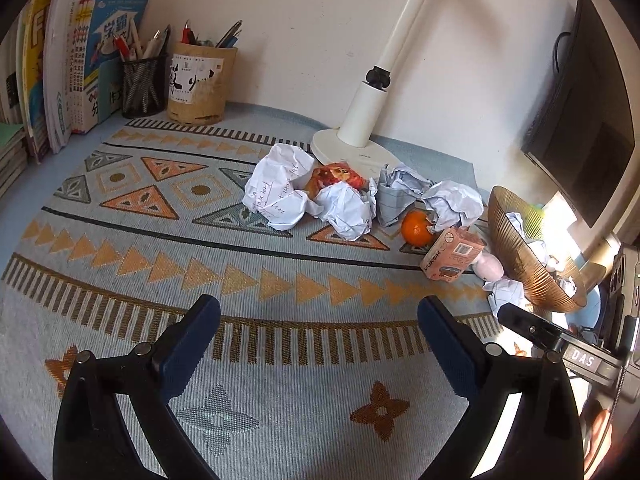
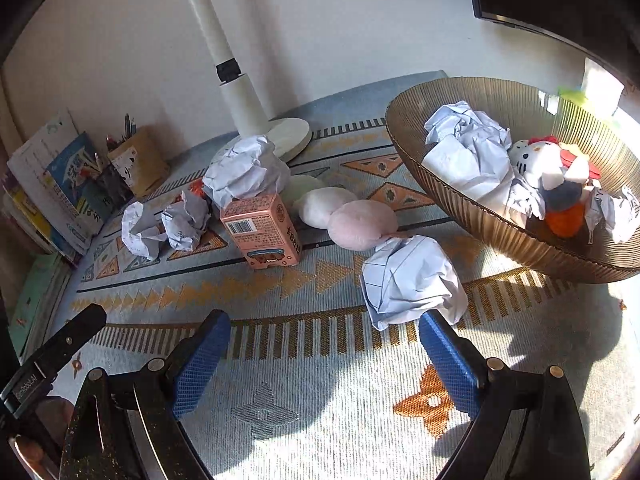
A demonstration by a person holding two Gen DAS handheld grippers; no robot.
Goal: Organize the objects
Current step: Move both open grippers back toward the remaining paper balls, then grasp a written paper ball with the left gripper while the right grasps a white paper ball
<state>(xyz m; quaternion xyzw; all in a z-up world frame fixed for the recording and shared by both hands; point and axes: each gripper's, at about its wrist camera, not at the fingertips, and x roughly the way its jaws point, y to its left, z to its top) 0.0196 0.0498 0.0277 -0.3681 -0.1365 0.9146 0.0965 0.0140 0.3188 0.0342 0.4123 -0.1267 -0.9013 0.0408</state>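
Desk with patterned mat (image 1: 132,276), viewed from both wrist cameras.

Left gripper (image 1: 319,322): jaws wide apart, nothing between them, above bare mat.

Right gripper (image 2: 325,334): jaws wide apart, empty; its right finger (image 2: 448,356) sits just below a paper ball (image 2: 412,276), contact not clear.

Bowl (image 2: 472,200): ribbed, amber, at the mat's right end. Contents: crumpled paper (image 2: 468,148), a white cat plush (image 2: 536,160), an orange item (image 2: 566,216), more paper at the right rim.

Loose on the mat:
- Paper ball, lined, near the bowl's front, closest to the right gripper.
- Pink carton (image 2: 264,228), upright in the right view, left of the paper ball.
- Pink and white soft rounds (image 2: 340,216), in a row between carton and bowl.
- Orange (image 1: 416,228), beside the carton in the left view.
- Paper cluster (image 1: 312,192) of several crumpled sheets, one with handwriting, in front of the lamp base; a red printed wrapper (image 1: 340,174) lies among them.

Fixtures: white lamp (image 1: 360,120) at the wall; mesh pen cup (image 1: 144,84) and tan pen holder (image 1: 198,84) at the back left; books (image 1: 80,64) upright along the left edge; dark monitor (image 1: 588,120) at the right.
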